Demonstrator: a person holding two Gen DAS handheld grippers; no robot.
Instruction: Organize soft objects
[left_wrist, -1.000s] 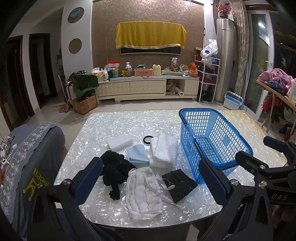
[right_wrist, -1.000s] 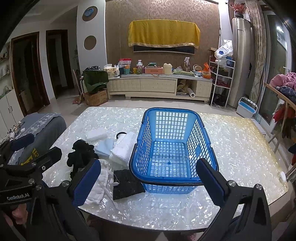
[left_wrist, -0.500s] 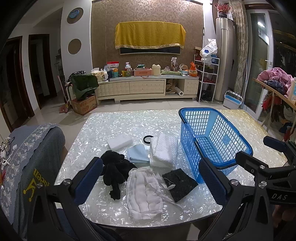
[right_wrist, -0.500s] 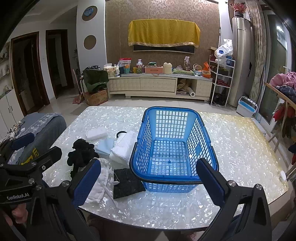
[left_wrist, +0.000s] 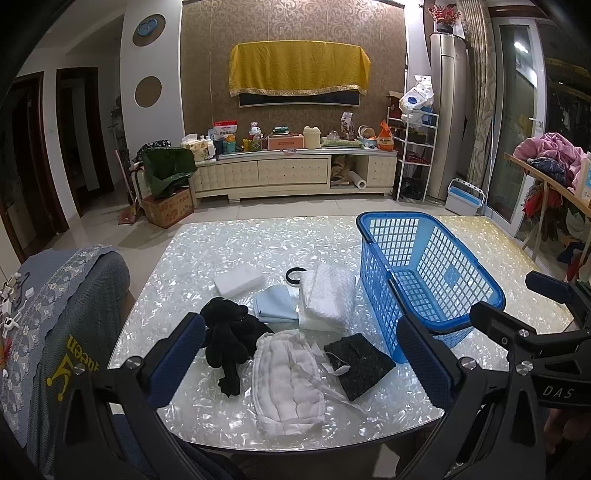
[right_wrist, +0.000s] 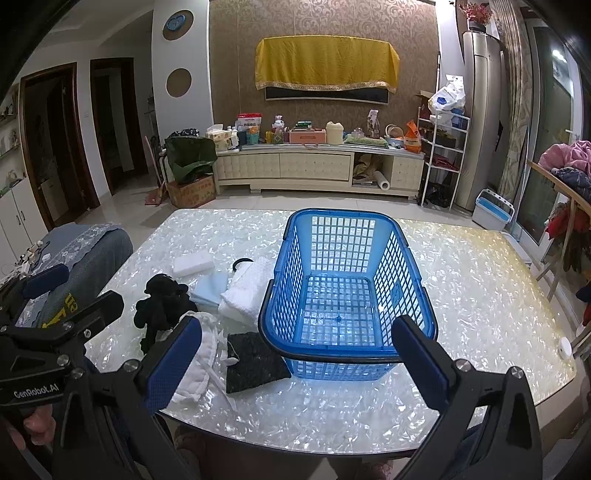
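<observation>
My left tool (left_wrist: 301, 360) and right tool (right_wrist: 295, 358) both hung wide open, gripping nothing, at the near edge of the surface (right_wrist: 480, 280). Blue basket (right_wrist: 347, 291) stood upright with nothing in it; soft stuff lay left of the basket: white towel (left_wrist: 327, 299) touching its wall, light blue cloth (left_wrist: 275, 304), white sponge (left_wrist: 240, 280), black plush (left_wrist: 225, 332), white quilted cloth (left_wrist: 288, 376), black pad (left_wrist: 358, 360) near its front corner.

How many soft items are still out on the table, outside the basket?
6, all left of the blue basket: white sponge, light blue cloth, white towel, black plush, white quilted cloth, black pad. None seem hidden.
</observation>
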